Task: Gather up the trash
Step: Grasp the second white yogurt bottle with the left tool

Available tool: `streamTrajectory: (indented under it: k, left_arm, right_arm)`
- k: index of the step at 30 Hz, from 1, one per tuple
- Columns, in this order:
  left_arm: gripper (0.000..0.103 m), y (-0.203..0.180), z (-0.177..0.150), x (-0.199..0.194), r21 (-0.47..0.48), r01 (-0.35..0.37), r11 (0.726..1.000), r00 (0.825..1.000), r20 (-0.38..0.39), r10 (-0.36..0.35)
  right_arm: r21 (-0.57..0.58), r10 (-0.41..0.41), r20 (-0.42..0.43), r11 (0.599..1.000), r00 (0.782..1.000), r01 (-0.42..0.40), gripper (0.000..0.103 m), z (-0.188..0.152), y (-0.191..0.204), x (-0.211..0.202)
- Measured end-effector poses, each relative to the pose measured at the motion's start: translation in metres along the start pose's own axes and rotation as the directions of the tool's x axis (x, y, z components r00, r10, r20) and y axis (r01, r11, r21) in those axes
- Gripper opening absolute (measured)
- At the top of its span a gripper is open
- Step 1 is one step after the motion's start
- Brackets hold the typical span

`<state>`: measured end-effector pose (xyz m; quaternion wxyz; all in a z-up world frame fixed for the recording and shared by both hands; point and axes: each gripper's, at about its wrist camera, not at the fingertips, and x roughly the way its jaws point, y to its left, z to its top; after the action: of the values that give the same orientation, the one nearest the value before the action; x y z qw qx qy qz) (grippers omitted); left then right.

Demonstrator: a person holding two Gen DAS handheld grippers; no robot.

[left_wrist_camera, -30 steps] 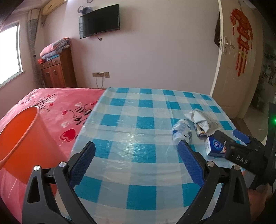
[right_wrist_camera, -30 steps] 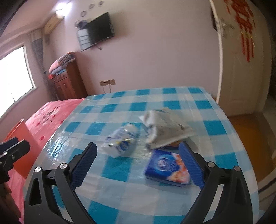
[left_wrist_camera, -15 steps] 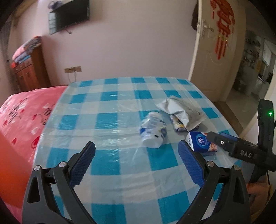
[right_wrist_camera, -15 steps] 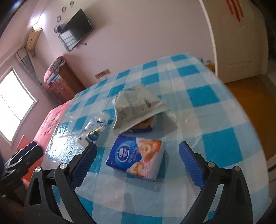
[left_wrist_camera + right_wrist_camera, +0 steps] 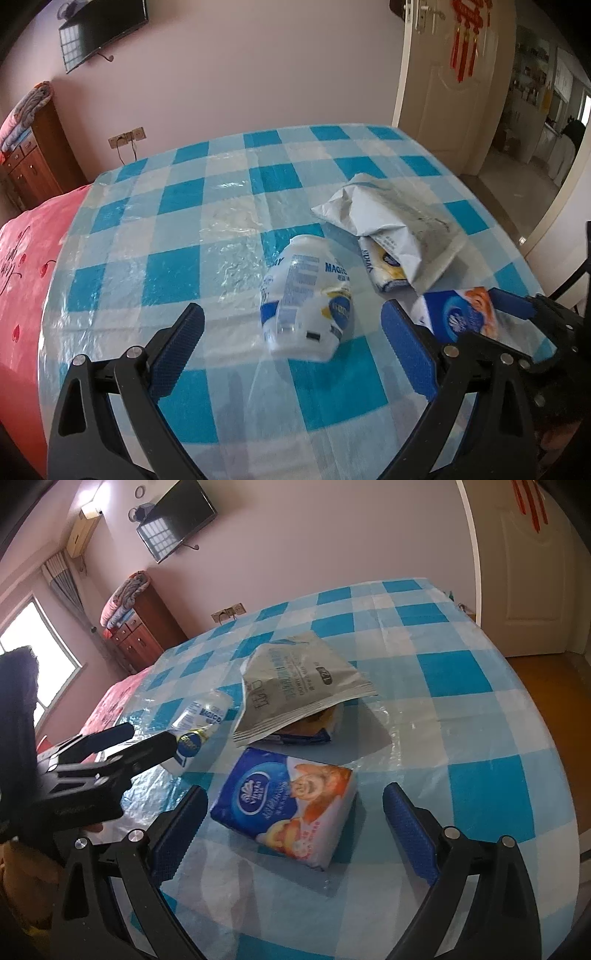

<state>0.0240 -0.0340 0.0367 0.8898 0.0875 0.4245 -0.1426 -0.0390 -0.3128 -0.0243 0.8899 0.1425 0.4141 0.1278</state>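
Left wrist view: the left gripper [image 5: 291, 347] gapes, lined up on the plastic bottle [image 5: 304, 299] lying on the checked table [image 5: 184, 266]; I judge closing comes next. Right, a grey bag [image 5: 388, 221] covers 1 packet. Nearest right, the right gripper [image 5: 291, 827] spreads around the tissue pack [image 5: 284, 805], nothing blocking.
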Motion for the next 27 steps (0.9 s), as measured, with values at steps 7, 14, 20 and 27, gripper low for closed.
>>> streamTrajectory:
  k: [7,14,20,27]
  left_arm:
    - [0.097,-0.005,0.010,0.023,0.025,-0.012,1.000,0.999,-0.033,0.013]
    - [0.091,-0.010,0.011,0.039,0.044,-0.036,0.998,0.998,-0.058,0.039]
    - [0.067,-0.004,0.009,0.043,-0.012,-0.017,1.000,0.997,-0.070,0.016]
    - [0.060,-0.002,0.001,0.037,-0.037,-0.033,0.999,0.998,-0.050,0.031]
  right_arm:
    - [-0.011,0.003,-0.004,1.000,1.000,-0.003,0.094,0.002,0.000,0.003]
    - [-0.042,-0.001,-0.009,0.999,1.000,0.001,0.095,0.003,0.004,0.006]
    - [-0.092,-0.027,-0.027,0.995,0.999,0.024,0.096,0.003,0.012,0.011]
    - [-0.140,-0.057,-0.040,0.989,0.998,0.051,0.095,0.001,0.020,0.014]
